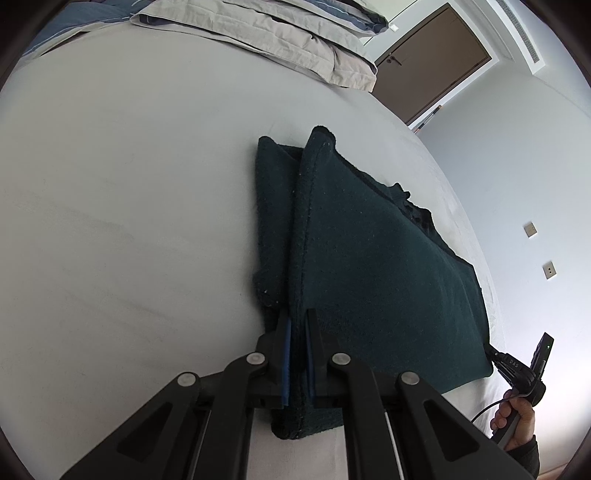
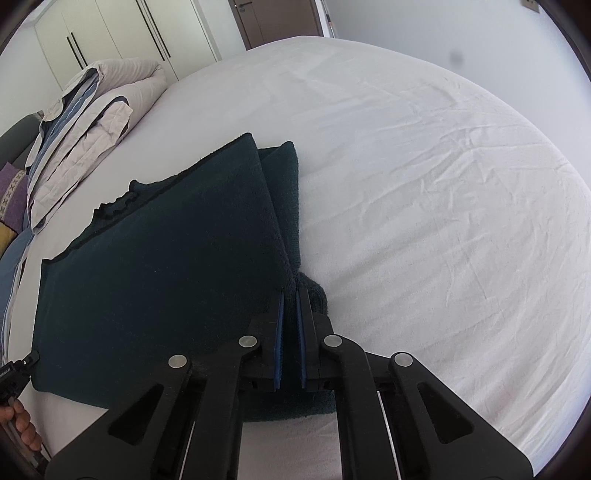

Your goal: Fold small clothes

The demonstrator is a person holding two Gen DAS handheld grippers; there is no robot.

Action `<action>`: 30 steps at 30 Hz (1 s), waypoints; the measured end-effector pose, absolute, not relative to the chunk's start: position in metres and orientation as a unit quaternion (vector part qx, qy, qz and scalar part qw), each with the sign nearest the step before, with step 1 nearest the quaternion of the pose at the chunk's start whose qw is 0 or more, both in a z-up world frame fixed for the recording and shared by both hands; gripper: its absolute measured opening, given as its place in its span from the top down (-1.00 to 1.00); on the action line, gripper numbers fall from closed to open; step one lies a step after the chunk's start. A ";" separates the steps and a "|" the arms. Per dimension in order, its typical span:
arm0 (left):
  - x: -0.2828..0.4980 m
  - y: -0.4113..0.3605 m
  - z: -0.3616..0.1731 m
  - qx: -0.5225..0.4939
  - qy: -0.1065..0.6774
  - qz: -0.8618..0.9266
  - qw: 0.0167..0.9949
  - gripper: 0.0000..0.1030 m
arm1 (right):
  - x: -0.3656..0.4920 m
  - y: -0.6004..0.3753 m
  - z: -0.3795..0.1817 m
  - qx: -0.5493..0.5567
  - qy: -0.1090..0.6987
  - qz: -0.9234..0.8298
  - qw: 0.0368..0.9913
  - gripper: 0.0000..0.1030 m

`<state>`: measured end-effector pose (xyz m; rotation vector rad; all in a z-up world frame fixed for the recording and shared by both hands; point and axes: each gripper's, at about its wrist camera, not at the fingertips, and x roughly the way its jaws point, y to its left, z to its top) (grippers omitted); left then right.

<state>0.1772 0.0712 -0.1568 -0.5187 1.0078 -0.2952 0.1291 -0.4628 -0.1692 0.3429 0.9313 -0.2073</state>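
A dark green knitted garment (image 1: 376, 280) lies spread on the white bed sheet (image 1: 129, 206), with one side folded up along its edge. My left gripper (image 1: 298, 325) is shut on the garment's near left corner, the fabric pinched between the blue pads. In the right wrist view the same garment (image 2: 159, 280) stretches away to the left, and my right gripper (image 2: 290, 295) is shut on its near right corner. The other gripper and the hand (image 1: 517, 410) holding it show at the garment's far corner in each view.
A folded beige and blue duvet (image 2: 88, 125) lies at the head of the bed, with purple and yellow pillows (image 2: 11, 199) beside it. White wardrobes (image 2: 122, 33) and a brown door (image 1: 432, 59) stand beyond the bed. The white sheet (image 2: 424, 184) stretches wide to the right.
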 end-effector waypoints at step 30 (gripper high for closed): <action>0.296 -0.035 -0.144 -0.066 0.428 -0.094 0.896 0.19 | 0.308 -0.338 -0.203 0.346 0.435 0.148 0.818 0.16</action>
